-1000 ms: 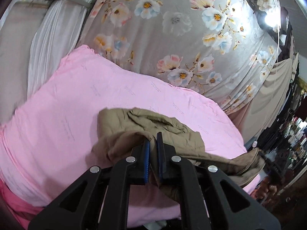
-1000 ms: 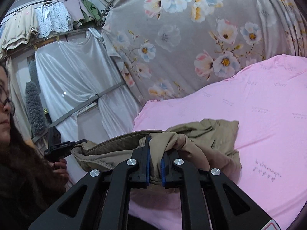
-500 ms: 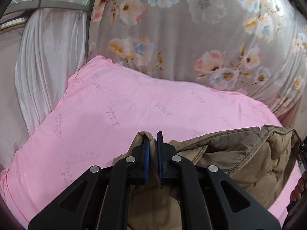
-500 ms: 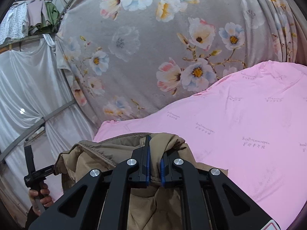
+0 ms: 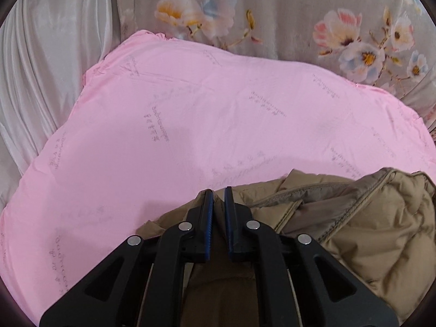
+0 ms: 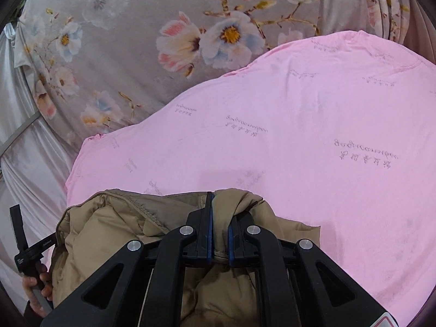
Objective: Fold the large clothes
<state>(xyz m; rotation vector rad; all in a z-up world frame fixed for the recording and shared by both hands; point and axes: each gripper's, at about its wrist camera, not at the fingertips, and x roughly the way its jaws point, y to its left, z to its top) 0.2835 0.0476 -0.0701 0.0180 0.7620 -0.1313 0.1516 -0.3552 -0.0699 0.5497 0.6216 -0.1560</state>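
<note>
Both grippers, left gripper [image 5: 218, 204] and right gripper [image 6: 219, 212], clench the padded jacket [image 5: 368, 218]; its slippery bulk could slide free over the pink sheet [image 5: 218, 114].

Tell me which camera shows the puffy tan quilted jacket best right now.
The right wrist view: the puffy tan quilted jacket spreads below and left of the right tool, which pinches a fold, with the seamed edge visible. The left wrist view shows the jacket bunched at right and cut off, beside the left tool.
</note>
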